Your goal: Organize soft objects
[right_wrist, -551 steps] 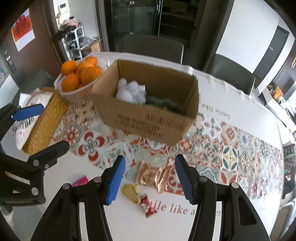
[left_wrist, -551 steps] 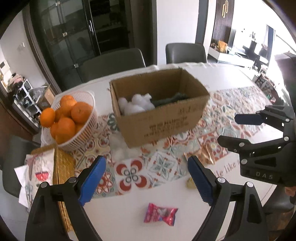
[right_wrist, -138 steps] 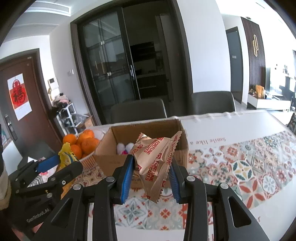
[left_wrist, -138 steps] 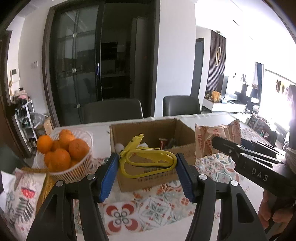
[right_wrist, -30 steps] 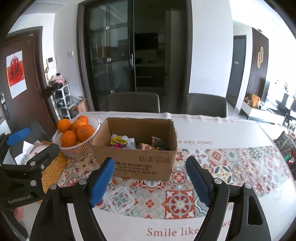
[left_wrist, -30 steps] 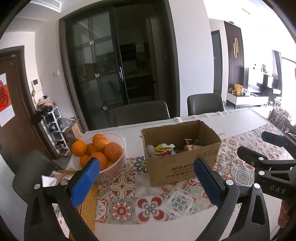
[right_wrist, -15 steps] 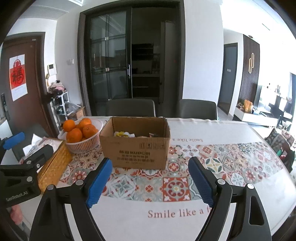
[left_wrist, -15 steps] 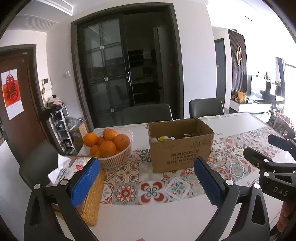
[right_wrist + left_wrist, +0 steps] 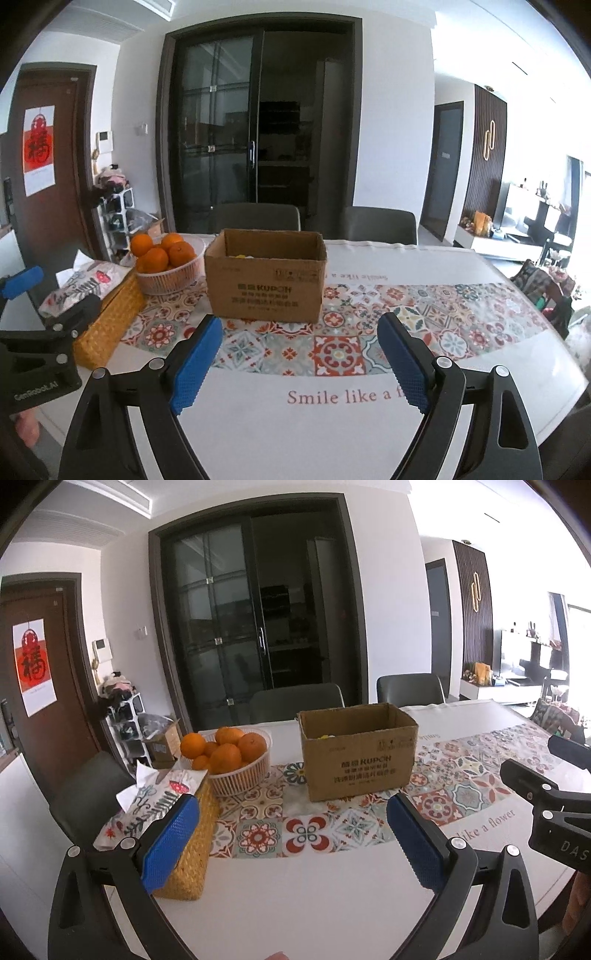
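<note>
The left claw (image 9: 291, 834) stands wide open with nothing between its blue pads, and the right claw (image 9: 299, 363) is the same; its jaws have just been opening further, with only bare tabletop (image 9: 332, 424) showing in the gap. Both point slightly down across the near edge.

Straight ahead of each, well apart from the pads, sits the box (image 9: 265, 275) on the patterned runner, its long side facing the claws and its open top tilted out of sight. The soft things lie inside it: only a yellow scrap (image 9: 241, 255) peeps over the rim. The right claw faces the box almost squarely; from the left claw the box (image 9: 357, 751) lies a little to the right, so the right hand looks slightly better lined up. No loose soft thing shows on the tabletop, so the sorting seems done.

The left view alone shows the tissue box (image 9: 162, 801) in its woven holder close beside the left pad, and the basket (image 9: 236, 771) of oranges just beyond. The right view alone shows the tabletop's far right end.
</note>
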Available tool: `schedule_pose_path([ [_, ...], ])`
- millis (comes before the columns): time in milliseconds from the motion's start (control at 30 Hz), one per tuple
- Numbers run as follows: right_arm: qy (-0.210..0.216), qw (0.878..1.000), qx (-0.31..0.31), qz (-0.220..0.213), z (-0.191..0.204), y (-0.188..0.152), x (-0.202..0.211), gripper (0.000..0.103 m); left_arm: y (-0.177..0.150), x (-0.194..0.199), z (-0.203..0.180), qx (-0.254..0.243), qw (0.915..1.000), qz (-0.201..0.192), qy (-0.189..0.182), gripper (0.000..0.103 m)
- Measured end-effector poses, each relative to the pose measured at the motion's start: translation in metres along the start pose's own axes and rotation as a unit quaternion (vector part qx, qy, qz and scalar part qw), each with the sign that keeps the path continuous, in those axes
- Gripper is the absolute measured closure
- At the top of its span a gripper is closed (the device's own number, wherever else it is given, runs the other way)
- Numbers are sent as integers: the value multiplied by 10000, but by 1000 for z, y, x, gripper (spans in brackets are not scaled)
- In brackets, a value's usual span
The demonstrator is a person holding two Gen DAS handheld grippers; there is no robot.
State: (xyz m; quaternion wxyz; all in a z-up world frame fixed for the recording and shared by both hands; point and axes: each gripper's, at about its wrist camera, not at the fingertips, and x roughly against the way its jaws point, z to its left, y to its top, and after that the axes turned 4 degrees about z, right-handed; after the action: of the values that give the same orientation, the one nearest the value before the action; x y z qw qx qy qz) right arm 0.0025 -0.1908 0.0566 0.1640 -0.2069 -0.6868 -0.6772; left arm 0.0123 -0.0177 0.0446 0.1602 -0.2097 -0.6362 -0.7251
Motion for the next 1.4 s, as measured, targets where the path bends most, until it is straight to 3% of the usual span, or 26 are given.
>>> schedule_pose_path([
  [367, 192, 9996, -200, -98, -1, -14, 19, 16, -6, 23, 1, 105, 9998, -136, -24, 0],
  [1400, 283, 9989, -365, -73, -11, -19, 24, 16, -6, 23, 0, 118, 9998, -155, -90, 0],
])
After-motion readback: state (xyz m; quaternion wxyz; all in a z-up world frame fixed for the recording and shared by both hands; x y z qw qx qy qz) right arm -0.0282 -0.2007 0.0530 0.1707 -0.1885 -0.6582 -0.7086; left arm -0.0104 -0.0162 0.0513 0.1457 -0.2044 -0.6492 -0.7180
